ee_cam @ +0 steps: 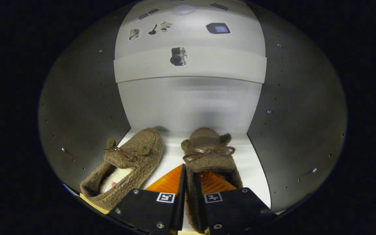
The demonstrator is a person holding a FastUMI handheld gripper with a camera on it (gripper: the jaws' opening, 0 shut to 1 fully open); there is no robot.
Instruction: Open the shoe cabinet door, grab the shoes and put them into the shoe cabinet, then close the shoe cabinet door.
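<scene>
Inside the shoe cabinet [83,107], dark side panels dotted with small holes and screws flank a pale back wall [188,101] bearing small stickers [178,56]. Two fuzzy brown slippers with ribbon bows sit on its white floor. The left slipper [126,166] lies free, beside the right slipper [209,156], whose woolly side wall the tongs [189,182] are clenched on.

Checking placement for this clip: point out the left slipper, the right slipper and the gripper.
left slipper [132,156]: gripper view, bow on its top.
right slipper [209,153]: gripper view, bow on its top.
gripper [189,181]: gripper view, between fingertips pinching right slipper's wall.
</scene>
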